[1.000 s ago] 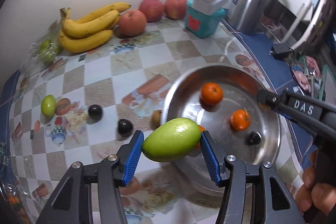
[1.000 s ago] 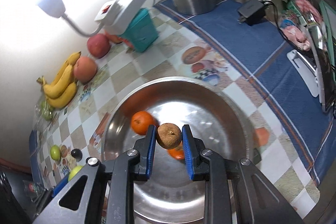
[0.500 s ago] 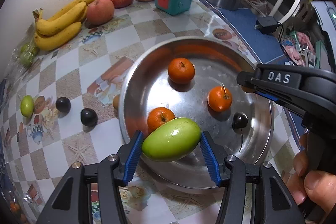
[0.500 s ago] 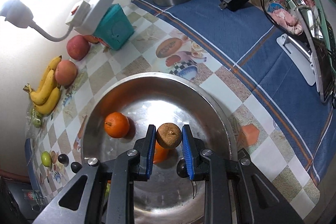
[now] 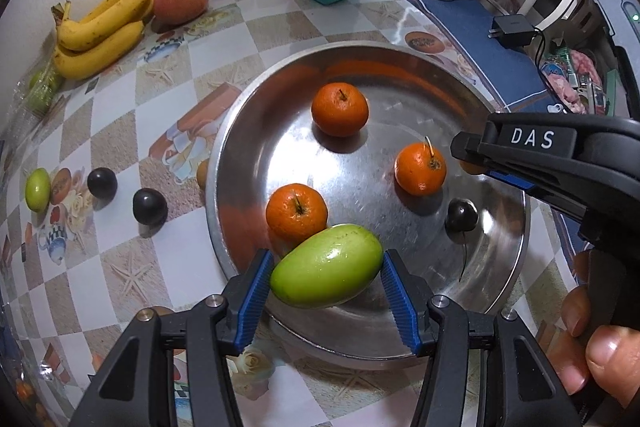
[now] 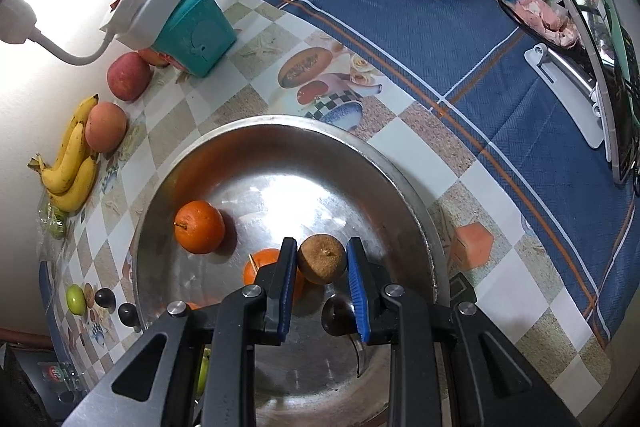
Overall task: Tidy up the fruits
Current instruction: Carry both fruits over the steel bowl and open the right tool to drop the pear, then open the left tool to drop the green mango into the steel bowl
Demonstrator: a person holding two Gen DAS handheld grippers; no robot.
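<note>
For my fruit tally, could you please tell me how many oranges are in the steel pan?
3. One orange toward the far side, one at right, one nearest, just behind the held green fruit.

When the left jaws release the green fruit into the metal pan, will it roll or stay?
The green fruit is egg-shaped and glossy, so it may wobble or slide. The pan looks smooth with a raised rim, which should probably contain it.

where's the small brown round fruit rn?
Right wrist view: the small brown round fruit is clamped in the right gripper, over the steel bowl, beside an orange.
</note>
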